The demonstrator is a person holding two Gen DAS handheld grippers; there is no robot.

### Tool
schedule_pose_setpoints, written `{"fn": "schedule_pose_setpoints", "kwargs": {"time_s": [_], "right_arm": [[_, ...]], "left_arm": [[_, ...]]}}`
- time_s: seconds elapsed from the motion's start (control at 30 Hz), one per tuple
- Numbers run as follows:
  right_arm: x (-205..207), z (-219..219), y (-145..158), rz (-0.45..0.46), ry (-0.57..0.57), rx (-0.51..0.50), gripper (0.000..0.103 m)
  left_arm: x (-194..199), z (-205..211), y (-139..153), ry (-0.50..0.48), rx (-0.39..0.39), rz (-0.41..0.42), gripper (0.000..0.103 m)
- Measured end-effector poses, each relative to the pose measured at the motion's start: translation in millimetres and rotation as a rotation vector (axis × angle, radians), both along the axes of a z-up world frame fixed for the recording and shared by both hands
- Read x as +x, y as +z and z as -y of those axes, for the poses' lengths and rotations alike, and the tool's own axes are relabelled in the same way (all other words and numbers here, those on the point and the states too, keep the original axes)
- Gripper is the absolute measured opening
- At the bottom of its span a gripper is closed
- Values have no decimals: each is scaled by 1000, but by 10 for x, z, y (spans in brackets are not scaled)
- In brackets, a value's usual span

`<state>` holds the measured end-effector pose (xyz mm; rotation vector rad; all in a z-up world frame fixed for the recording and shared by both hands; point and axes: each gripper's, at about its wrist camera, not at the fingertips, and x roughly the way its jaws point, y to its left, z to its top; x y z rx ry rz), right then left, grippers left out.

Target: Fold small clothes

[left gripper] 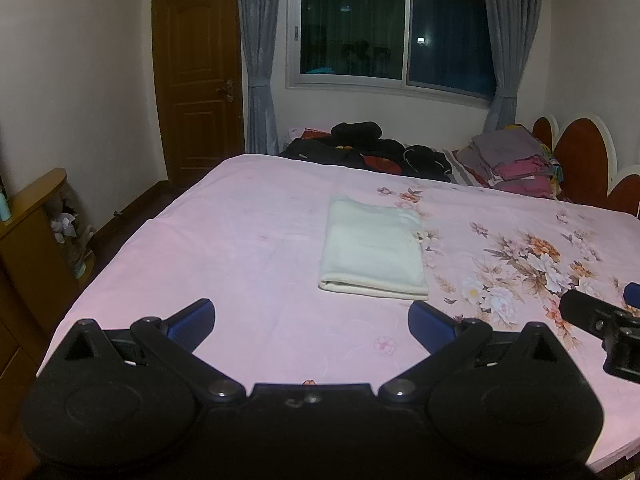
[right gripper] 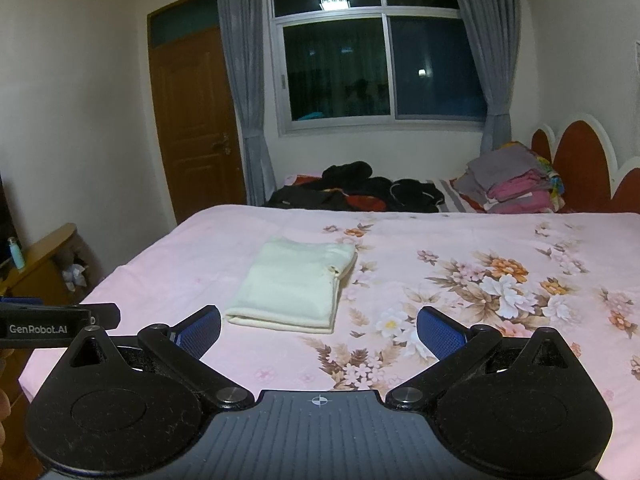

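Left gripper (left gripper: pixel 311 322) and right gripper (right gripper: pixel 319 330) gape wide — empty; folded cloth (left gripper: pixel 374 250) untouched.

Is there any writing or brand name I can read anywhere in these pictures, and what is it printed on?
"GenRobot.AI": white letters on the black side of the left gripper, seen at the left edge of the right wrist view.
No other text is readable; the cream folded garment has a small tag, too small to read.

Home bedroom — bed (left gripper: pixel 248 216), curtained window (left gripper: pixel 392 36)

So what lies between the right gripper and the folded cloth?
Only bare pink sheet lies between the open right gripper and the folded cloth, in the right wrist view.
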<state>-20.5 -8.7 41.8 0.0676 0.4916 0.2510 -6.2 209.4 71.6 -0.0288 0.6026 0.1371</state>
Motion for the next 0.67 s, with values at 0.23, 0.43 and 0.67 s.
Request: {"fn": "schedule_pose_setpoints", "kwargs": {"time_s": [0.23,0.43,0.67], "right_arm": [[35,-2,-29,-9,2,9,103],[137,-9,-86,-25,2,10,103],[318,63,-229,-66,-23,9,103]], "left_arm": [[38,18,-23,-6,7,-10,103],[126,21,-66,-38,-10,-23,102],[399,44,-191,-59,-8,-31,103]]}}
